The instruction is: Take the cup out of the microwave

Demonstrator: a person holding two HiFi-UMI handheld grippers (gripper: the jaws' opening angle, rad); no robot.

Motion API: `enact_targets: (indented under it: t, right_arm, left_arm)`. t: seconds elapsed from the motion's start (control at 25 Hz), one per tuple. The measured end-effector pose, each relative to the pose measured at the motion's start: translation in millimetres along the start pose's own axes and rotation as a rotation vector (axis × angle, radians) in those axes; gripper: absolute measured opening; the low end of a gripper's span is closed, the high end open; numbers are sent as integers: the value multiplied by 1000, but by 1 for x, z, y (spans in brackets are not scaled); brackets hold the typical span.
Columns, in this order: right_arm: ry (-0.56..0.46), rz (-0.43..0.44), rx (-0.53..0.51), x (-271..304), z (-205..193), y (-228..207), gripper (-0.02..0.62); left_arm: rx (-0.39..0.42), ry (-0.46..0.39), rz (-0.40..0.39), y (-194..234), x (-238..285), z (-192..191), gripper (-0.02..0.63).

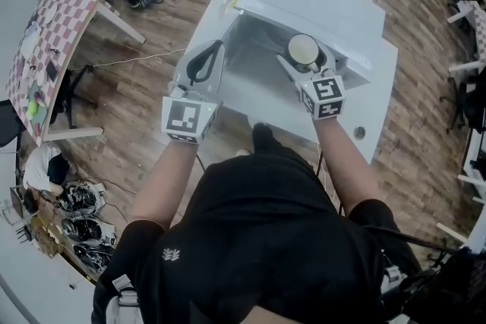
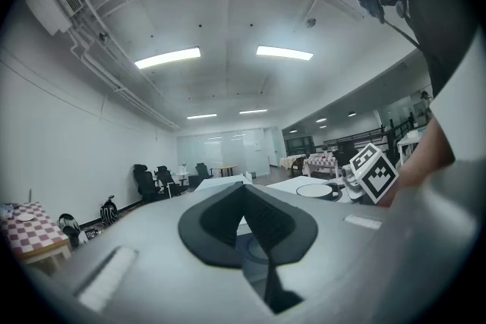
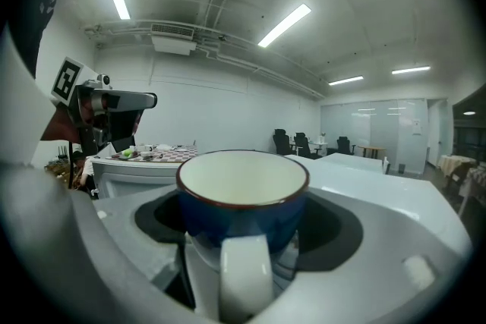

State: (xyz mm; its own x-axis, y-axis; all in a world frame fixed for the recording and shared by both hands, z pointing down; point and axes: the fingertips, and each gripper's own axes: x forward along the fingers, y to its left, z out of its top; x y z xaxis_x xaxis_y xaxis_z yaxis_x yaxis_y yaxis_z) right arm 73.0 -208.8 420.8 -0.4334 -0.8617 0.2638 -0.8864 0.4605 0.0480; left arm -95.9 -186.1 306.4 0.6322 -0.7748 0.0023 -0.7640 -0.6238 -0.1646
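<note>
1. The cup (image 1: 304, 48), blue outside and cream inside, is seen upright at the open front of the microwave (image 1: 319, 4). Whether it is fully clear of the cavity cannot be told from above, though open ceiling is seen over it in the right gripper view.
2. The cup is clamped across its body by the right gripper (image 1: 307, 64), with the white handle turned back toward that gripper's camera.
3. The step in hand is judged to be the withdrawal. The cup should be drawn straight back from the microwave, held level, and raised enough that its base is not caught on the cavity's sill.
4. The grip should not be loosened before the cup is set down on the table (image 1: 372, 110) in front of the microwave.
5. The left gripper (image 1: 219, 47) is held at the microwave's left front, its jaws pressed together with nothing between them.
6. Both forearms are stretched forward toward the microwave, the right one angled in toward its opening.
</note>
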Motion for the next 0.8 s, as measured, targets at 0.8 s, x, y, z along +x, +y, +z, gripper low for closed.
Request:
enact_targets:
  t: [0.8]
  right_arm:
    - [-52, 48, 38, -17, 89, -24, 403]
  left_arm:
    - [30, -68, 12, 8, 32, 62, 2]
